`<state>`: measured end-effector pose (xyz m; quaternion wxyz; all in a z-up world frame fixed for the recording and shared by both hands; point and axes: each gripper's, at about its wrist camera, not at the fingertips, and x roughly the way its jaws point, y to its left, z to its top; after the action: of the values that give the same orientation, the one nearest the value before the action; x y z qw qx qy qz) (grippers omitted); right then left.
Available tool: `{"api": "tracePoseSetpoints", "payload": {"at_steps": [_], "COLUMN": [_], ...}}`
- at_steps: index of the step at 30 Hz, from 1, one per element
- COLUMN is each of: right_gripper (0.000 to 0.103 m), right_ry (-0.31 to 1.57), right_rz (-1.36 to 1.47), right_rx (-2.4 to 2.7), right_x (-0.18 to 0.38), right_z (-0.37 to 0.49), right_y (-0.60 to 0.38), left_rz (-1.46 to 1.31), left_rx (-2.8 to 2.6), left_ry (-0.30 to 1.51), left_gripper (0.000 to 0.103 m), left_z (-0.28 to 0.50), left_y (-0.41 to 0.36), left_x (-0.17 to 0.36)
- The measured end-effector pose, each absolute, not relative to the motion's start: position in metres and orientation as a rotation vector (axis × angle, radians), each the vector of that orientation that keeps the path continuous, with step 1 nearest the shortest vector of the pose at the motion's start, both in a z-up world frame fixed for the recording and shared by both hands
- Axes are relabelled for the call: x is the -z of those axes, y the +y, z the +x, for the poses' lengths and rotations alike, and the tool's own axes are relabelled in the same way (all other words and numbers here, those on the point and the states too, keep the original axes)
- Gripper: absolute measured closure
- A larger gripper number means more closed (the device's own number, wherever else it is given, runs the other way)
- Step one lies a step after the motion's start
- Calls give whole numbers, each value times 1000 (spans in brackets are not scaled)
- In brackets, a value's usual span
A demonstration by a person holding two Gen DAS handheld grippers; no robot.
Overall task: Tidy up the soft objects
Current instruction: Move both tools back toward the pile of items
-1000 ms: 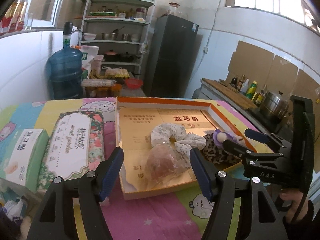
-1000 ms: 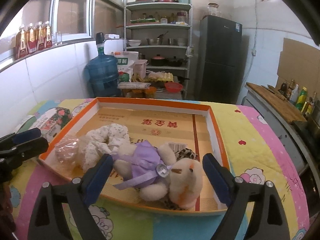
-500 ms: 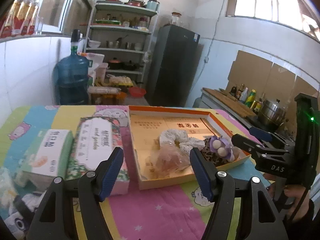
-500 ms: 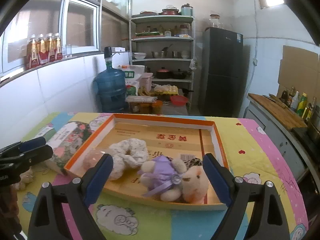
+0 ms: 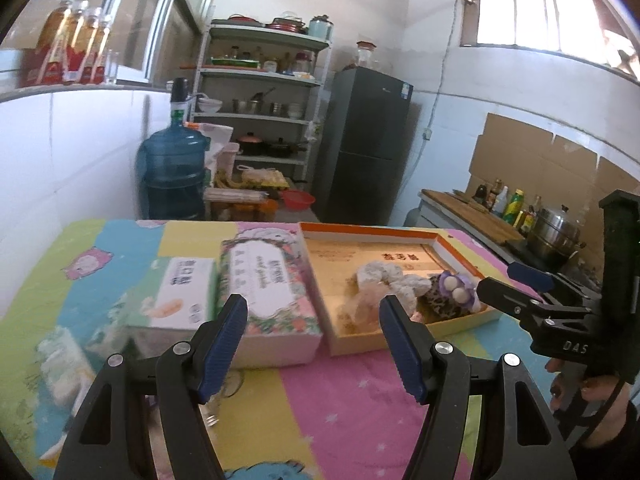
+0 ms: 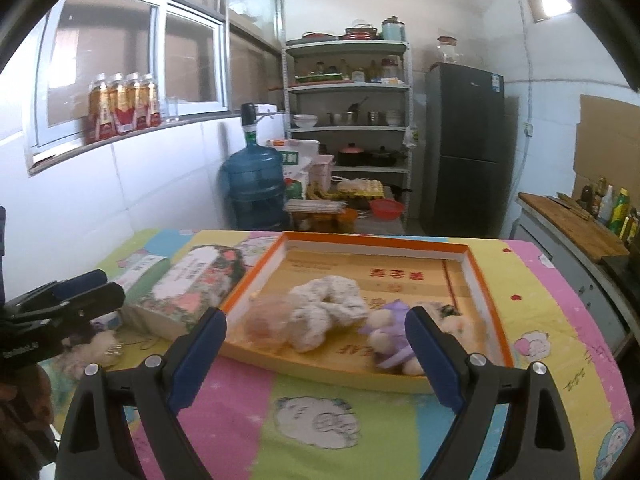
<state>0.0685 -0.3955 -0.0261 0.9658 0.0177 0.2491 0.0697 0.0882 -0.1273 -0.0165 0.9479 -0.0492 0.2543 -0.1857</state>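
An orange-rimmed cardboard tray [image 5: 384,232] [image 6: 376,238] lies on the patterned tablecloth. Inside it are a white scrunchie [image 5: 380,274] [image 6: 328,304], a pink fuzzy piece [image 5: 360,304] [image 6: 268,320] and a small plush bear in purple [image 5: 452,292] [image 6: 390,332] on a leopard-print item [image 5: 444,310]. My left gripper [image 5: 314,320] [image 6: 112,285] hovers open and empty short of the tray's near left corner. My right gripper [image 6: 316,328] [image 5: 495,277] is open and empty too, short of the tray's near edge.
A floral tissue box [image 5: 268,292] [image 6: 196,284] and a white-green box [image 5: 180,296] lie left of the tray. A pale blurred packet [image 5: 60,356] sits at the near left. Behind the table stand a water jug [image 5: 172,176], a shelf rack [image 5: 260,120] and a fridge [image 5: 364,148].
Both grippers have drawn back from the tray and risen a little, still open. The tray and its contents look smaller, and both tissue boxes have come fully into the left wrist view.
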Motion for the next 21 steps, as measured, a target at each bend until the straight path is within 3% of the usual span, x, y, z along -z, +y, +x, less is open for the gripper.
{"api": "tracePoseSetpoints", "payload": {"at_steps": [21], "right_gripper": [12], "right_ry": [547], "right_rz": [-13], "right_rx": [-350], "right_x": [46], "right_z": [43], "right_y": [-273], "left_rz": [-108], "left_rx": [208], "left_ry": [450], "left_gripper": [33], "left_z": [26], "left_y": [-9], "left_x": [25]}}
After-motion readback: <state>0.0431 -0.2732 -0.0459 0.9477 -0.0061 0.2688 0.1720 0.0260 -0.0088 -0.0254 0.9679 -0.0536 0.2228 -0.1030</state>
